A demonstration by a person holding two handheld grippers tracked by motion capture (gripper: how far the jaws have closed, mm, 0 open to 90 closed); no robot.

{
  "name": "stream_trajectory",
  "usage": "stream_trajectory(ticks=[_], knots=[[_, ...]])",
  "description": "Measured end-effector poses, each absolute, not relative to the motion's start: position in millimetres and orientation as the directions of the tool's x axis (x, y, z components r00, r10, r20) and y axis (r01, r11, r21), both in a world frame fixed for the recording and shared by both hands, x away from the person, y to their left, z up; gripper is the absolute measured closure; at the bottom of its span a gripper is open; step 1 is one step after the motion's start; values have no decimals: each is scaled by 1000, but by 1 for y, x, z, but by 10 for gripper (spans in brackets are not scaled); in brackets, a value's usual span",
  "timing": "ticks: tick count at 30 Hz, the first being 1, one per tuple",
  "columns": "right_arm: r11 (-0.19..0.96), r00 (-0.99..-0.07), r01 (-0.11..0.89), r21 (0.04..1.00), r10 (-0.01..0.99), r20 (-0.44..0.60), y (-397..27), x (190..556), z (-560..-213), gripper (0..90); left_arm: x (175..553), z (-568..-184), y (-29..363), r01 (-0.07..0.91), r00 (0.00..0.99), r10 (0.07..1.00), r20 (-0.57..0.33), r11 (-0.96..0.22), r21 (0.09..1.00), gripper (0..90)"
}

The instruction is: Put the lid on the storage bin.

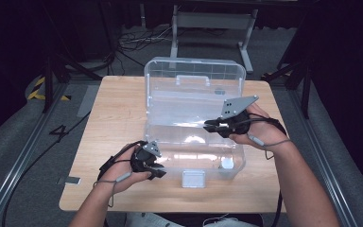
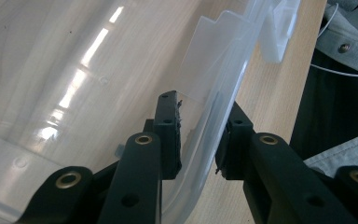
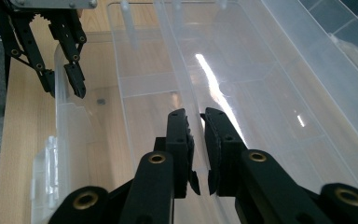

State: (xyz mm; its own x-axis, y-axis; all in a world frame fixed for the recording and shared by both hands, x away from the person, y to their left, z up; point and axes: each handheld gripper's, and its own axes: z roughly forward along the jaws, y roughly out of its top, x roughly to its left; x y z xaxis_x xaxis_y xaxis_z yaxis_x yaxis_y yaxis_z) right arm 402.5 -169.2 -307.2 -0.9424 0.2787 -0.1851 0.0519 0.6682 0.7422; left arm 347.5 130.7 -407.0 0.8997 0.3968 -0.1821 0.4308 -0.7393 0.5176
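Note:
A clear plastic box (image 1: 194,142) stands on the wooden table (image 1: 118,109) with its lid (image 1: 194,80) tipped up and back. My left gripper (image 1: 158,170) straddles the front wall near the box's left corner. In the left gripper view (image 2: 200,105) one pad is inside and one outside, and the clear rim (image 2: 205,135) fills the gap between them. My right gripper (image 1: 208,125) reaches in from the right at the hinge line. In the right gripper view (image 3: 196,114) its jaws are nearly together on a thin clear rib (image 3: 177,56). The left gripper (image 3: 66,91) is seen farther off on the front wall.
A white latch (image 1: 193,178) hangs from the box's front at the table's near edge. A small white round piece (image 1: 227,164) sits at the front right corner inside. Behind the table is a metal stand (image 1: 212,23) with cables on the floor.

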Motion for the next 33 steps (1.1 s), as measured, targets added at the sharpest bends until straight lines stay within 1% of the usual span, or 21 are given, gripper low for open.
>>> stream_trajectory(ticks=[33], knots=[[670,-951,27,742,246,-188,-171,388,-313,787,348,-407,131,429,900,396,-181,-740,517,734]])
